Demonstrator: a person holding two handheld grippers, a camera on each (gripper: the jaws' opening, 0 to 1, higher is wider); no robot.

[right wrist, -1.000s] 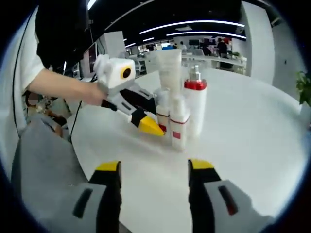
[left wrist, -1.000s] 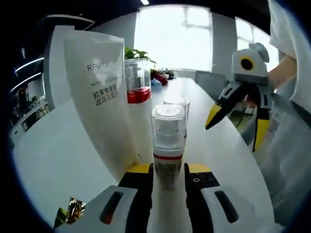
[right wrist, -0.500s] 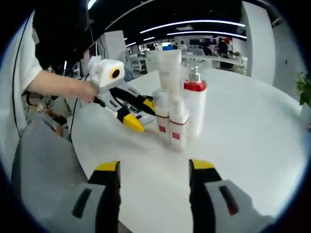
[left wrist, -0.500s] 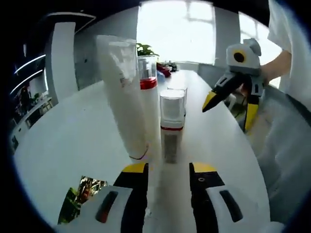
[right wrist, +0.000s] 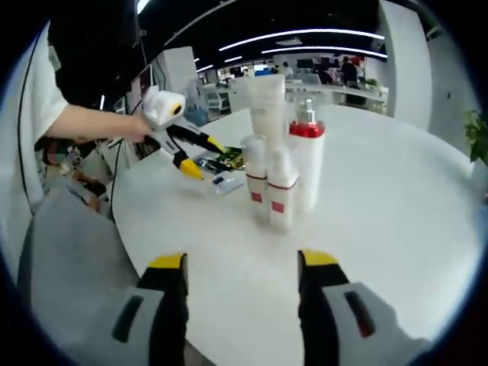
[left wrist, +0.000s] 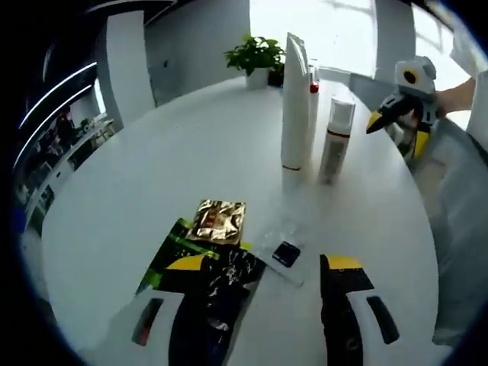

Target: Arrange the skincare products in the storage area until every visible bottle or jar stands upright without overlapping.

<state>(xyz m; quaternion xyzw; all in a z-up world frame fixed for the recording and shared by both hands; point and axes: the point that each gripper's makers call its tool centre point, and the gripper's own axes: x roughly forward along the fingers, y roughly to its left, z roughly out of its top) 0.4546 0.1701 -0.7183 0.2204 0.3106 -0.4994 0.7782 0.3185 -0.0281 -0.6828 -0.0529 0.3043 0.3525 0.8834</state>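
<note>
The skincare bottles point(right wrist: 278, 179) are seen upright, tightly clustered on the bench point(right wrist: 396, 229); both claws point(left wrist: 263, 278) point(right wrist: 240, 267) are spread, empty. A careless nudge could topple neighbours.

Left tongs point(right wrist: 191, 156) let go of pump bottle point(left wrist: 335, 141), opened, drawn back

Both grippers open, nothing held.
L gripper point(left wrist: 263, 271): jaws rise from bottom of left gripper view, yellow tips spread wide; in right gripper view it sits upper left point(right wrist: 192, 158), jaws parted, held by person's hand point(right wrist: 136, 126) w/ bare forearm reaching in from left edge. R gripper point(right wrist: 240, 263): jaws apart at bottom of right gripper view; in left gripper view it sits upper right point(left wrist: 396, 122), yellow tips pointing left/down.
</note>
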